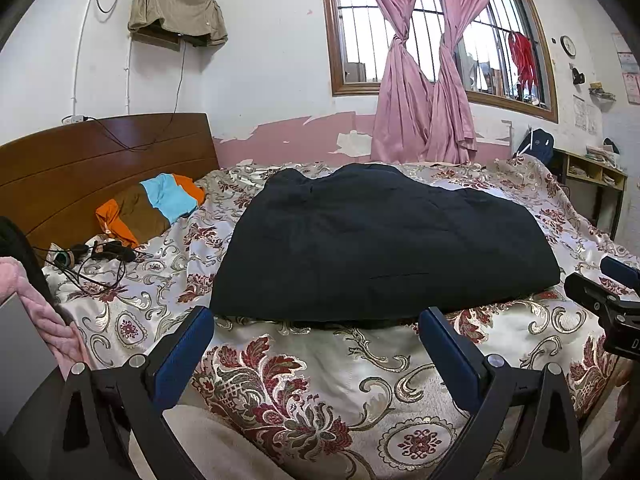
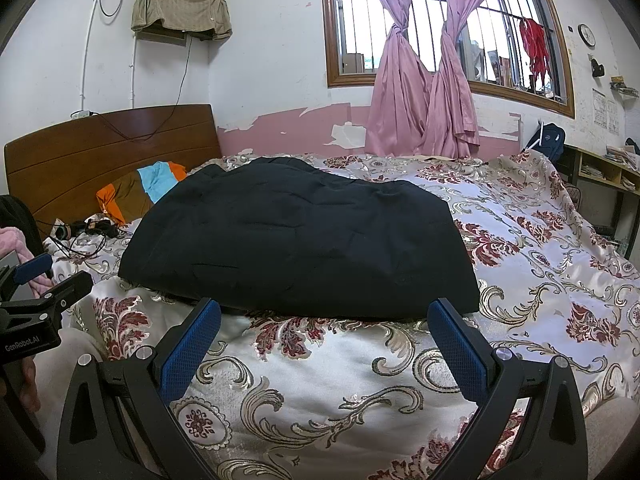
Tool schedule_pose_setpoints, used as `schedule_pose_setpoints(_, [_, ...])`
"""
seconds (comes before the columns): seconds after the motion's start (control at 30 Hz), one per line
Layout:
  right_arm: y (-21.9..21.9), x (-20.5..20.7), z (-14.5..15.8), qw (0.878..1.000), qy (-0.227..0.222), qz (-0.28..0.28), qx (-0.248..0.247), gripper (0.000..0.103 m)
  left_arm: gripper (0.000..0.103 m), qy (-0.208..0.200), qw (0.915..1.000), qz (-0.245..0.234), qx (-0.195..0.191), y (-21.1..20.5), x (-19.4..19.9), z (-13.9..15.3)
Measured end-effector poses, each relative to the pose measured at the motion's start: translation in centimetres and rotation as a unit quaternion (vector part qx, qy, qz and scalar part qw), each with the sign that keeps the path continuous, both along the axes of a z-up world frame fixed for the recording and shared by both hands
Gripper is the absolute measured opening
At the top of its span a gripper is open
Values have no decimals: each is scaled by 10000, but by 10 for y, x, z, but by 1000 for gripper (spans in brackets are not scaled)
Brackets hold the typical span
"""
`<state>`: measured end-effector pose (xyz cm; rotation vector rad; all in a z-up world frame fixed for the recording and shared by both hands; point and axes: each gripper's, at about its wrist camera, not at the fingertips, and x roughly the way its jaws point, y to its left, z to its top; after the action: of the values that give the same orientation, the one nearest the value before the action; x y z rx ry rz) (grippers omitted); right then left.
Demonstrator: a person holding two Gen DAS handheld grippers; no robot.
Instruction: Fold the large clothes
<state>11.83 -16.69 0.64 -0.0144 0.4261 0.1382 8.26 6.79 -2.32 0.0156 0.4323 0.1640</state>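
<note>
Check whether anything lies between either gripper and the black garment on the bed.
Nothing visible does. The left gripper and right gripper both hover open just short of the black garment's near edge, with only bare floral bedspread between. The headphones and striped cloth lie off to the left.

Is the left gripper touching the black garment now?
Apart. In the left wrist view the left gripper is open, and patterned bedspread shows between its fingers and the black garment.

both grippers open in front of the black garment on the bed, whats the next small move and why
Probably ease both forward to the near edge of the black folded garment. The left gripper and right gripper are open and empty, just short of that edge above the floral satin bedspread, so neither is gripping cloth yet.
</note>
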Motion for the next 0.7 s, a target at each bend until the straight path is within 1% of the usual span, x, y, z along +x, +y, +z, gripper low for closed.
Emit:
schedule_pose_setpoints(0.4, [0,0,0,10000,3,1,2,102,103,4,10000,7,4,-1,-1,-1])
schedule_pose_setpoints(0.7, [0,0,0,10000,2,-1,1,102,103,34,10000,-65,-4,1,3,4])
